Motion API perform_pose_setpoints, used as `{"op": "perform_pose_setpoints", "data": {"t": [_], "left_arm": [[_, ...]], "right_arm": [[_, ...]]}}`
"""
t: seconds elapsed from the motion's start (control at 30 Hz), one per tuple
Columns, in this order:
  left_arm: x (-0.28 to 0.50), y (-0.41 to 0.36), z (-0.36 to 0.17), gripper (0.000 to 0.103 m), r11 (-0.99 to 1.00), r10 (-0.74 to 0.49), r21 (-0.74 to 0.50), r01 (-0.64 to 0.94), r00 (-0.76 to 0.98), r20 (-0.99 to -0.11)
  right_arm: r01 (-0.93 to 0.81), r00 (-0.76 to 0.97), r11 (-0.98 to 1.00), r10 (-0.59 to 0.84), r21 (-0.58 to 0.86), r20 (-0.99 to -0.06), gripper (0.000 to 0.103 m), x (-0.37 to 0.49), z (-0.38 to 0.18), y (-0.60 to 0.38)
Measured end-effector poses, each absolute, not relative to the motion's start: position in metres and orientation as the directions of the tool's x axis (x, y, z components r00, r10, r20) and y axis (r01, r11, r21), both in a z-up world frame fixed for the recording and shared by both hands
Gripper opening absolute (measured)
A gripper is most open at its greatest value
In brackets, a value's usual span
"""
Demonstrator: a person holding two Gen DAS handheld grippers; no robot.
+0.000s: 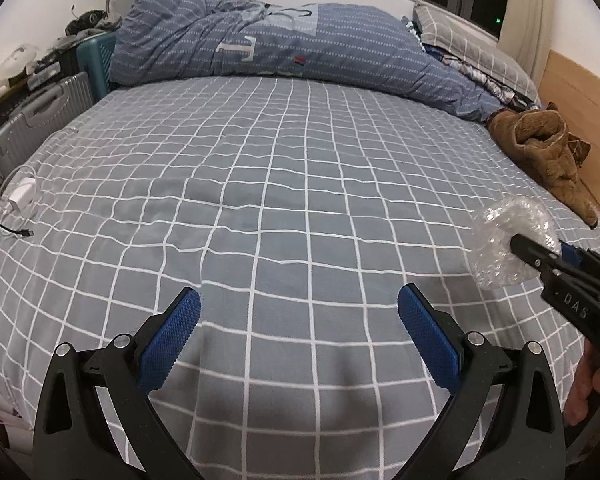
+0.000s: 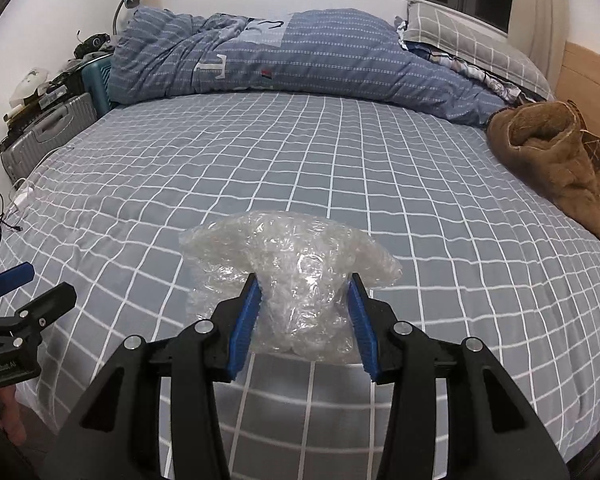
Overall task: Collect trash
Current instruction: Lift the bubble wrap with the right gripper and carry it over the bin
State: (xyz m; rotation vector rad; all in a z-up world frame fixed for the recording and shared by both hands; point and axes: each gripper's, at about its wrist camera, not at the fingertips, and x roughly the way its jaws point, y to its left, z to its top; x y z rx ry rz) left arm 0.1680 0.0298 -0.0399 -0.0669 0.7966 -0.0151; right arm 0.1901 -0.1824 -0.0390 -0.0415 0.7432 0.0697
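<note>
A crumpled wad of clear bubble wrap (image 2: 296,276) hangs above the grey checked bed sheet (image 2: 300,168), pinched between the blue pads of my right gripper (image 2: 305,292), which is shut on it. From the left wrist view the same bubble wrap (image 1: 508,240) shows at the right, with the right gripper (image 1: 540,254) clamped into it and a hand behind. My left gripper (image 1: 298,312) is open over the sheet (image 1: 260,200) near the bed's front edge, nothing between its fingers. It also shows at the left edge of the right wrist view, as the left gripper (image 2: 28,284).
A rolled blue duvet (image 1: 280,48) and pillows (image 1: 472,48) lie along the far side. A brown fleece garment (image 2: 556,164) sits at the right by the wooden headboard (image 2: 596,80). A white charger with cables (image 1: 20,196), a grey suitcase (image 1: 32,120) and clutter are at the left.
</note>
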Motion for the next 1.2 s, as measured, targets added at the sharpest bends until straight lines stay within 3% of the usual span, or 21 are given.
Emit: {"op": "perform_pose_setpoints", "data": {"t": [1.2], "left_arm": [[0.018, 0.013, -0.05, 0.097, 0.999, -0.046, -0.053, 0.011, 0.689, -0.723]], "right_arm": [[-0.097, 0.728, 0.995, 0.09, 0.027, -0.68, 0.042, 0.023, -0.035, -0.166]]}}
